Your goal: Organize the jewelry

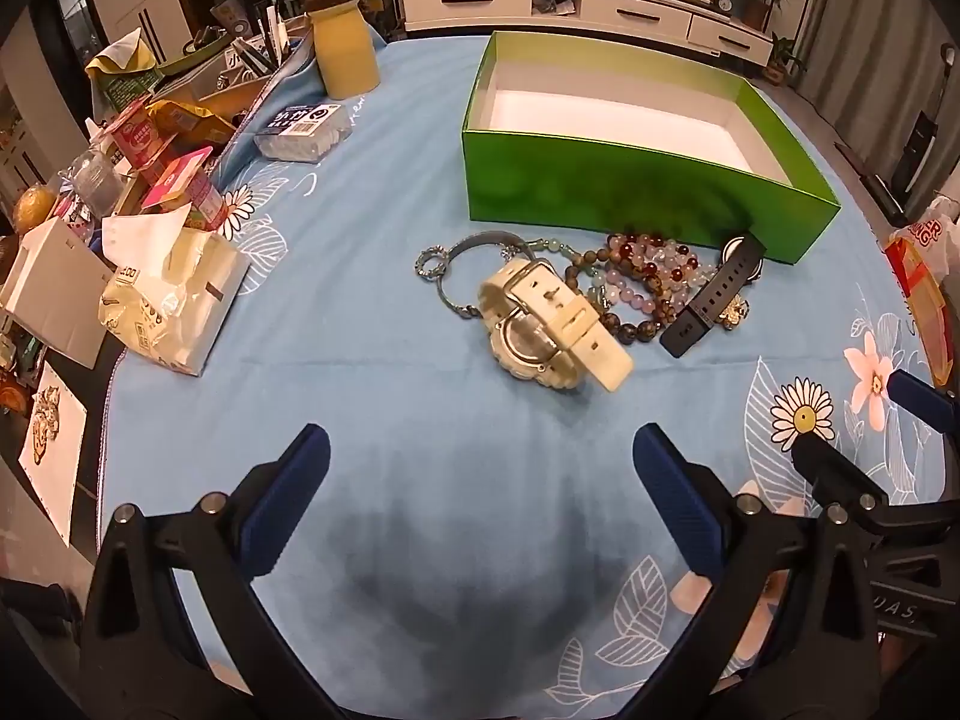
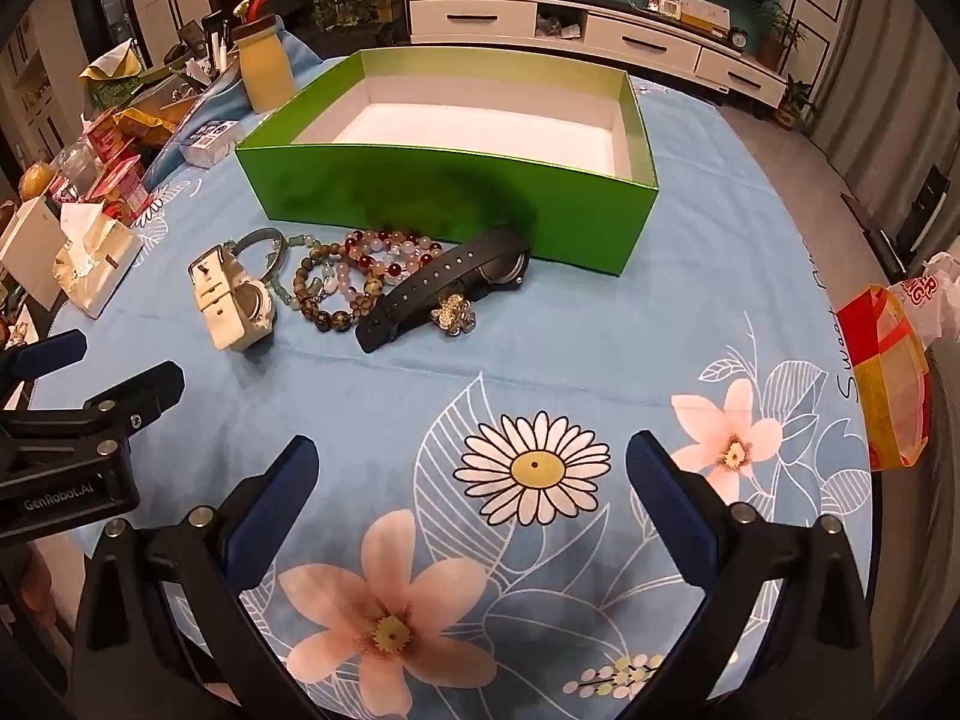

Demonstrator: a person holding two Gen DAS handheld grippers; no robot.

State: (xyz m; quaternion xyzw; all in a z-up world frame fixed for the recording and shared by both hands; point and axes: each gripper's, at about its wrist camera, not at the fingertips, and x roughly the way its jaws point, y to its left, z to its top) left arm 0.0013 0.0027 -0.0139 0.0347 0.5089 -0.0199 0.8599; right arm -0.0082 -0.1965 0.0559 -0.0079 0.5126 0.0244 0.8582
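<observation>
left gripper (image 1: 480,480) and right gripper (image 2: 471,480): jaws spread wide, nothing btwn them, both above the blue floral cloth (image 1: 372,312). jewelry lies in a heap just in front of the green box (image 1: 630,192), which is open w/ a white inside: white watch (image 1: 549,324) at left, silver bangle (image 1: 462,258) behind it, bead bracelets (image 1: 642,276) in the middle, black watch (image 1: 714,294) at right touching the box wall, small brooch (image 2: 453,312) beside its strap.
</observation>
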